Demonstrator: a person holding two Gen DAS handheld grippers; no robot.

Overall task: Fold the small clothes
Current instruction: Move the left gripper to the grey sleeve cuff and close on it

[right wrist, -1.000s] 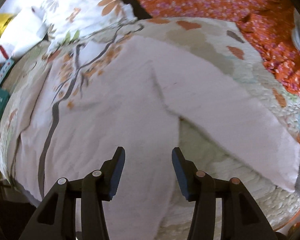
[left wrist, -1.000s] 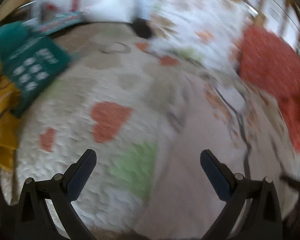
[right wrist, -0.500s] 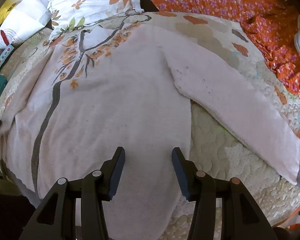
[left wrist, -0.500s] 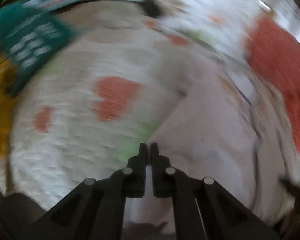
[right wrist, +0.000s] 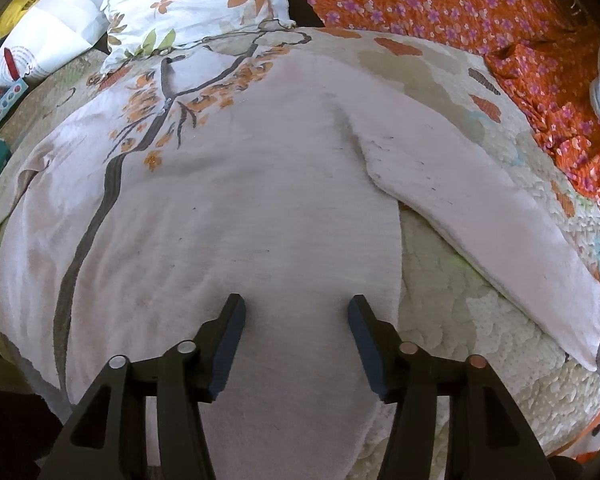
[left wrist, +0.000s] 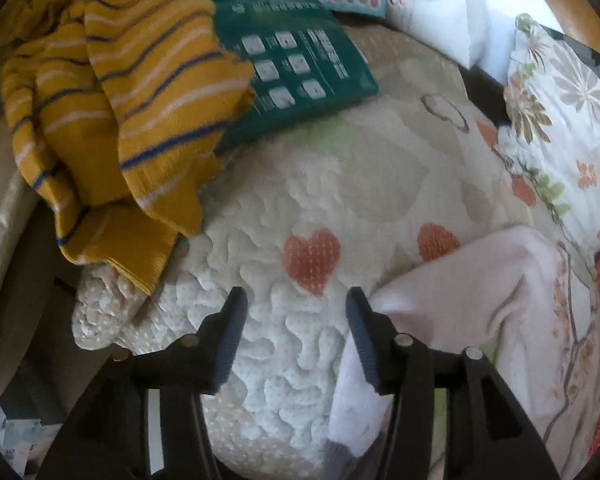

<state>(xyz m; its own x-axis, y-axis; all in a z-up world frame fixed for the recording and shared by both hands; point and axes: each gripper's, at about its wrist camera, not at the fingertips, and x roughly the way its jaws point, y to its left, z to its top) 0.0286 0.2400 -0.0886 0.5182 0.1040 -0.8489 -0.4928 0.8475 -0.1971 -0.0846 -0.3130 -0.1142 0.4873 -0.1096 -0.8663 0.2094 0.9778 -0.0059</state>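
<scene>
A pale pink sweater with an orange-and-brown branch print lies spread on the quilted bedspread. Its right sleeve stretches out to the right. My right gripper is open and empty, hovering over the sweater's lower body. In the left wrist view my left gripper is open and empty above the quilt. The sweater's left sleeve lies bunched beside and under the right finger.
A yellow striped garment is heaped at the left. A green packet and white bags lie beyond it. A floral pillow sits at the back. An orange flowered cloth covers the right.
My left gripper was open, shut half a second ago, and is open again; it has swung left toward the yellow garment. The right gripper stayed open and drew back slightly.
</scene>
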